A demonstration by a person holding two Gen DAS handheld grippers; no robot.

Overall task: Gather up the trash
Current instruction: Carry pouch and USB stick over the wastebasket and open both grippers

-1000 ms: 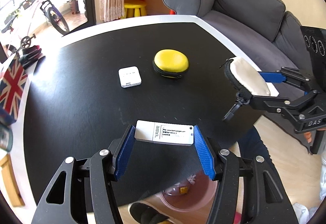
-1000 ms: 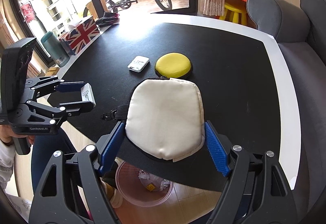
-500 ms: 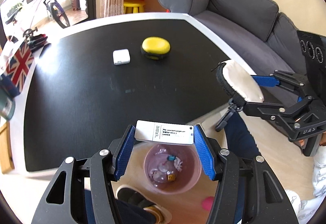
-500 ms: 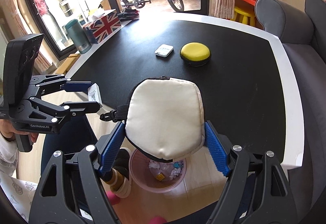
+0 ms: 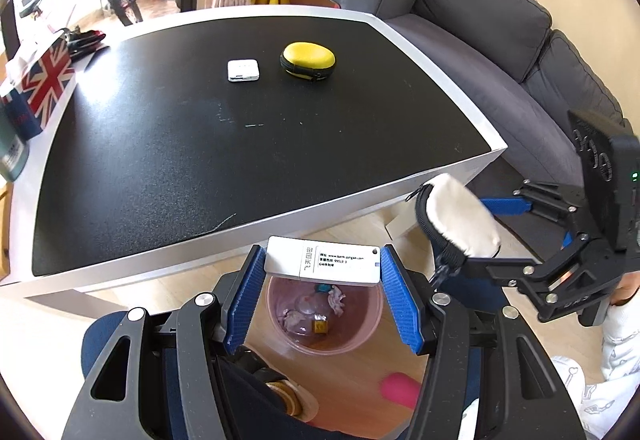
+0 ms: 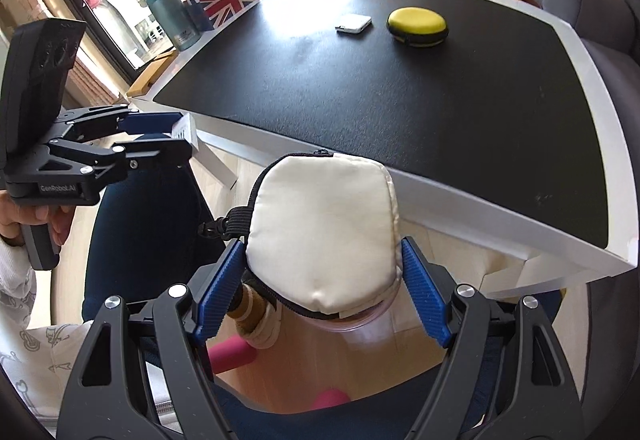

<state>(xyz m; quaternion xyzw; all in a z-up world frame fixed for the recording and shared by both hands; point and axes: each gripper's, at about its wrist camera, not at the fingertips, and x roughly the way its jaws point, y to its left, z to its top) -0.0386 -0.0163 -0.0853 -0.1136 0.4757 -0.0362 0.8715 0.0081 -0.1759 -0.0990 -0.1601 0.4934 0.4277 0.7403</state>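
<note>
Both grippers are off the near edge of the black-topped table with the white rim [image 5: 360,196], and both are hanging over the round pink plastic trash bin [image 5: 360,336] standing on the wooden floor.

The left gripper [image 5: 323,286] has its blue ribbed jaws clamped on the two short ends of a flat white rectangular card-like device with small printed text [image 5: 323,261]. The device sits crosswise between the pads, right above the bin's opening. In the left wrist view you can see crumpled scraps and a small brownish cube already lying inside the bin.

The right gripper [image 6: 322,290] is squeezing a soft cream fabric pouch with a black zipper edge and a black strap with a clip [image 6: 324,228]. The pads press on both sides of its lower half. The pouch covers most of the bin in the right wrist view; only a sliver of the pink rim [image 6: 352,324] peeks out under it. From the left wrist view the pouch hangs just right of the bin, a bit higher than the device.

Still on the table, well away from the bin toward the far side: a yellow oval zip case with a black band [image 5: 308,59] and a small white square box [image 5: 243,70], lying side by side but not touching.
</note>
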